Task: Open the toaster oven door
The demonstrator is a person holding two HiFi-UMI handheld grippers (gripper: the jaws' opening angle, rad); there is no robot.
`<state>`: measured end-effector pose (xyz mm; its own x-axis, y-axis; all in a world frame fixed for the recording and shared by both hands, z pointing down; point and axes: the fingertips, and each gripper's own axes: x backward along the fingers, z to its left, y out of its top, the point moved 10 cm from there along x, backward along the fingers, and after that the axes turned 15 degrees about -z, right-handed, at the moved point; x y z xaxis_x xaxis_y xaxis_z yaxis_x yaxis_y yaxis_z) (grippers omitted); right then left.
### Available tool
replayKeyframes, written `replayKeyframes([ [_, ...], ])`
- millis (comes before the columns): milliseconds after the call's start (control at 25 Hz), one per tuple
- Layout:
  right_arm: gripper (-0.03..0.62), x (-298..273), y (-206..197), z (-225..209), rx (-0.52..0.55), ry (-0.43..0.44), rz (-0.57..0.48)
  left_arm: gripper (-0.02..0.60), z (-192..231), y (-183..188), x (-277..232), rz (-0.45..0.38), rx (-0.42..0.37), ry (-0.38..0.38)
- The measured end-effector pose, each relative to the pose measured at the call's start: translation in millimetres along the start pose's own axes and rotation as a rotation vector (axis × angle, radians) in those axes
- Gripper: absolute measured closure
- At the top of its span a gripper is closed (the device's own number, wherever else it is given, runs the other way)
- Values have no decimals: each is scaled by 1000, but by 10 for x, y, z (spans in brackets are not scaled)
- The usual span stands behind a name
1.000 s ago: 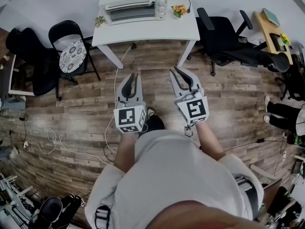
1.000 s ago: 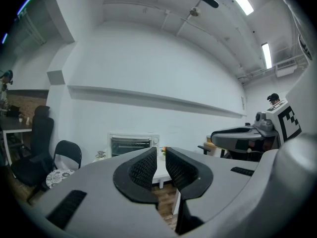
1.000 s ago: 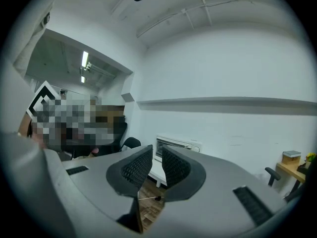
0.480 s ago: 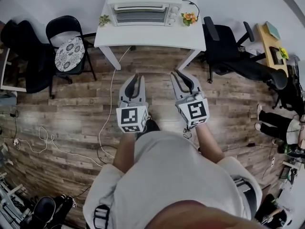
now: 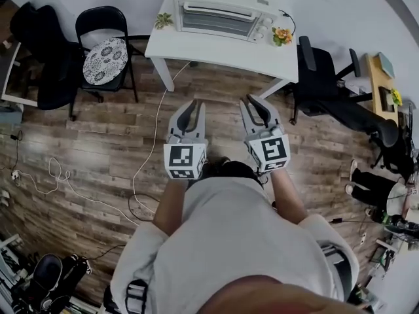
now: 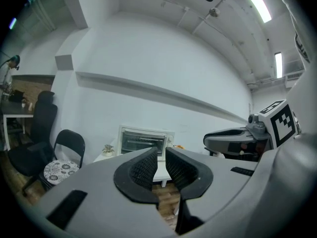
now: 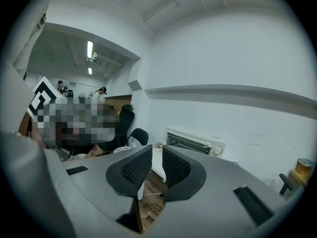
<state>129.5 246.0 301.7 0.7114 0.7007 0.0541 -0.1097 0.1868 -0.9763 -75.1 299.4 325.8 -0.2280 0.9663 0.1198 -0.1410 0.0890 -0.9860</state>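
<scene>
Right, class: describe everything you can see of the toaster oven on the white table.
The toaster oven is a white, boxy appliance, metal by its look, standing upright at the back of the white table, near the wall. Its glass door is shut, with a bar handle along the top; knobs line its right side. Nothing else touches it.
</scene>
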Motion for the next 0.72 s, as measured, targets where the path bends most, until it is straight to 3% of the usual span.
replayKeyframes([
  [280,530,-201,-87,-58,7,38,-5,535,155,-93,-109,18,8,41],
  [720,530,-717,-236,-609,-3,44,-41,535,334,-87,-803,14,-41,68],
])
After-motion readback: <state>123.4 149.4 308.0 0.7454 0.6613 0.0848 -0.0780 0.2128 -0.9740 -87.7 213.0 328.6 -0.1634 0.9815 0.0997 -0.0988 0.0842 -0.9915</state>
